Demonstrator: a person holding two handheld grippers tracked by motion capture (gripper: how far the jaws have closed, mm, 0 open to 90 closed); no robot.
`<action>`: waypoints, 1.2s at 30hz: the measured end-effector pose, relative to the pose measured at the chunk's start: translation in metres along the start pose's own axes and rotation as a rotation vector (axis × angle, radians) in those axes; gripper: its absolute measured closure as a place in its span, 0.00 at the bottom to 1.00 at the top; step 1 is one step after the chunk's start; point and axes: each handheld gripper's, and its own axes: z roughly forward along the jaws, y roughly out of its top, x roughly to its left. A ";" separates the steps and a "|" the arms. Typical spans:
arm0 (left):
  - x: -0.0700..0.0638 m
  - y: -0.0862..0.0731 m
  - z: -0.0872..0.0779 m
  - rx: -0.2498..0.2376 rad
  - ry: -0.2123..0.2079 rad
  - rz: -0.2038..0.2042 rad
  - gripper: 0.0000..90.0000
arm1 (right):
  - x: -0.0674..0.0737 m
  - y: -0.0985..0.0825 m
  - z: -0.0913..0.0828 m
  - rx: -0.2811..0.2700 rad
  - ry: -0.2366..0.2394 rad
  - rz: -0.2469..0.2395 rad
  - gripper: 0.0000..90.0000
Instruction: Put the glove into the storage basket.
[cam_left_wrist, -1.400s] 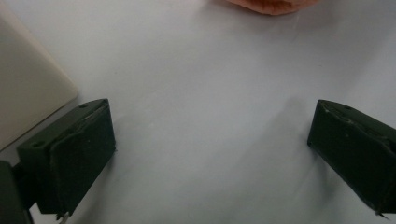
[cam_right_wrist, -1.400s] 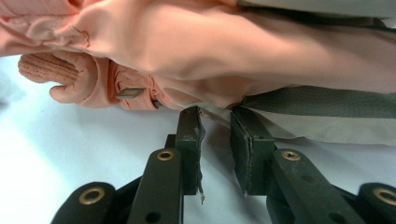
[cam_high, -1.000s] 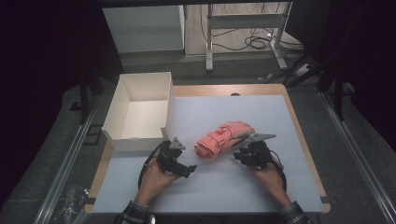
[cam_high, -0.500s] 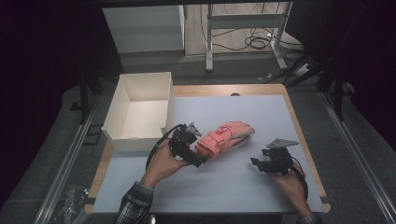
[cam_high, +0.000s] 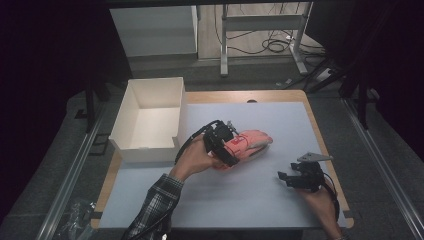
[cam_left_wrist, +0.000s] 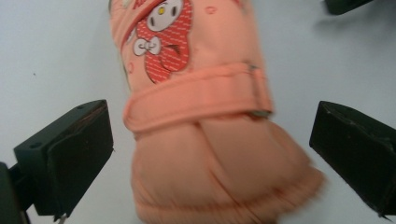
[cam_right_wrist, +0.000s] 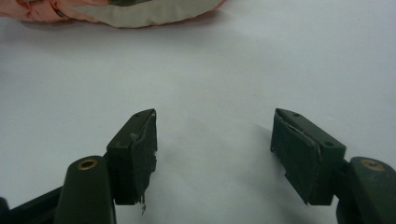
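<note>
Left claw (cam_high: 226, 145) raised, jaws wide apart, right claw (cam_high: 287, 178) low, jaws just opened, nothing between

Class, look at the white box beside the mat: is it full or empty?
Empty: the white box stands open-topped, and its bare white floor shows.

A white box (cam_high: 150, 120) with no lid sits at the table's ten o'clock corner. It is open on top, and its inside looks bare. The table (cam_high: 300, 125) has a white top with a brown wood edge around it. Past the table, at twelve o'clock, a white cabinet (cam_high: 152, 30) stands on the floor. At one o'clock there are grey metal legs (cam_high: 225, 47) of a frame, with black cables (cam_high: 270, 45) curled on the floor between them. A metal rail (cam_high: 70, 182) runs along the floor at eight o'clock.
</note>
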 end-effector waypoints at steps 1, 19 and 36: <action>0.002 0.000 0.003 0.002 -0.008 -0.003 0.00 | 0.000 -0.001 0.000 -0.003 -0.001 -0.002 0.35; 0.032 -0.019 0.053 0.082 -0.105 0.032 0.00 | -0.001 -0.004 -0.002 -0.018 -0.007 0.000 0.35; 0.018 -0.017 0.046 0.127 -0.005 0.017 0.47 | 0.000 -0.005 -0.001 -0.026 -0.016 -0.010 0.35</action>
